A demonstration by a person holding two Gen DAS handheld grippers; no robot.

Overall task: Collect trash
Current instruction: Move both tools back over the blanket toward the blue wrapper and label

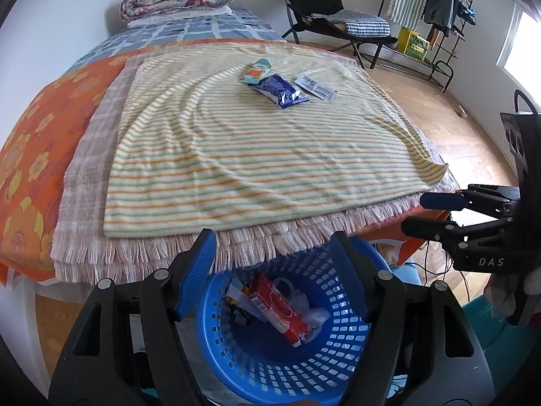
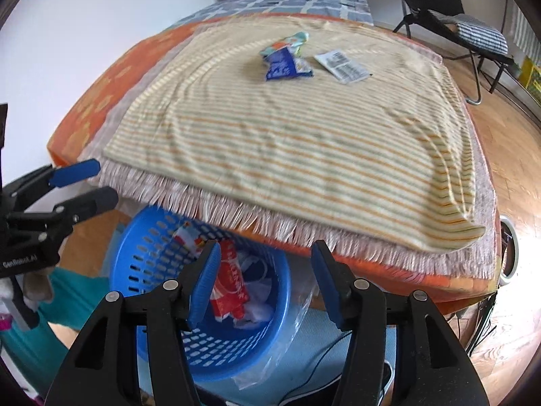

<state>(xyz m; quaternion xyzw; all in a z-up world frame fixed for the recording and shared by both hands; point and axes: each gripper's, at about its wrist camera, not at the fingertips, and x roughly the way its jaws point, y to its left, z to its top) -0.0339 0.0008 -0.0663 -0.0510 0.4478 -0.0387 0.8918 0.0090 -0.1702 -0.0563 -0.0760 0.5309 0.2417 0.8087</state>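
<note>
Three pieces of trash lie far across the striped towel point(image 1: 257, 142) in my left wrist view: a teal and orange wrapper point(image 1: 256, 71), a blue packet point(image 1: 280, 92) touching it, and a white label strip point(image 1: 315, 87) just beside that. My left gripper point(image 1: 274, 253) hangs over the blue basket point(image 1: 270, 368) with its jaws spread wide and nothing between them, which I judge is where a drop would be made, since a red carton point(image 1: 279, 311) and crumpled white scraps already sit inside. The basket stands on the floor, tucked under the fringed edge of the bed so that things can fall straight in (a short trip from the towel). My right gripper point(image 1: 439, 213) shows at the right edge, also parted and empty. From the right wrist view the same three pieces sit near the far end of the towel point(image 2: 304, 155), the blue packet point(image 2: 285, 66) overlapping the wrapper point(image 2: 290, 42), the label strip point(image 2: 341, 64) slightly apart. My right gripper point(image 2: 265, 284) is released above the basket point(image 2: 152, 237), and my left gripper point(image 2: 88, 182) waits open at the left. I reckon the next reach goes forward, well over the towel.
</note>
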